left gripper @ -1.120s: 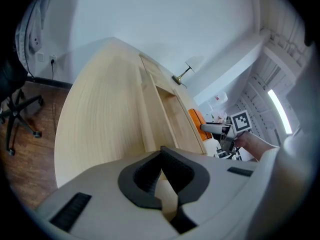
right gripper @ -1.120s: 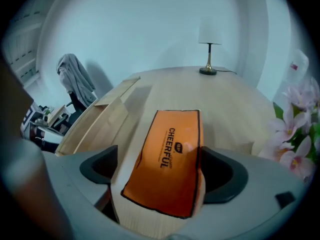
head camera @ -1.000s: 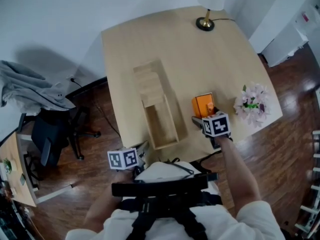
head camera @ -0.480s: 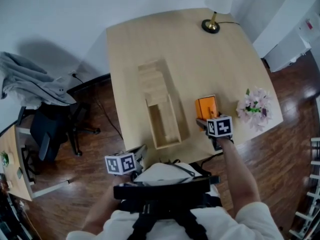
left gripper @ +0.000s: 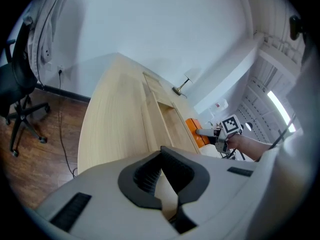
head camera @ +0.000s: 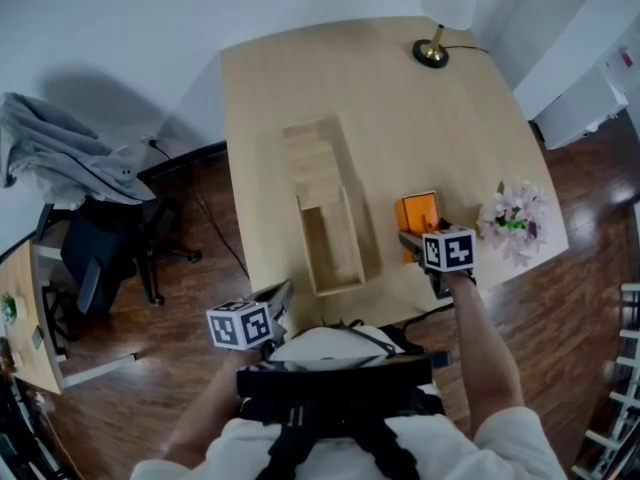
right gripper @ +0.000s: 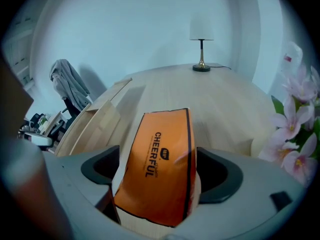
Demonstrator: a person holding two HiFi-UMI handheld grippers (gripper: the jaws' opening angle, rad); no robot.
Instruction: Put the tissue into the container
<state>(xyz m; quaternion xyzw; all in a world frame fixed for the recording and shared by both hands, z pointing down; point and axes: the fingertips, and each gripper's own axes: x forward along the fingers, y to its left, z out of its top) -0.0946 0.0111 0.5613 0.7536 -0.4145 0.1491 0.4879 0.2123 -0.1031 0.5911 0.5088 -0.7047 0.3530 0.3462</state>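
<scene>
An orange tissue pack [head camera: 417,211] lies near the table's front right edge. My right gripper [head camera: 421,236] is at its near end, and the pack [right gripper: 162,164] fills the whole gap between the two jaws, which press its sides. Left of it stands a long, open wooden container [head camera: 325,213], also seen from the side [left gripper: 165,111] and at the left [right gripper: 87,121]. My left gripper [head camera: 278,294] hangs off the table's near edge, jaws shut [left gripper: 162,156] with nothing between them.
A lamp [head camera: 432,48] stands at the far right corner of the table [head camera: 400,118]. Pink flowers [head camera: 515,218] sit just right of the pack. Left of the table are an office chair [head camera: 100,258] and a grey cloth [head camera: 60,158].
The head view has shifted slightly. My right gripper has crept a little closer onto the tissue pack; the left gripper has barely moved.
</scene>
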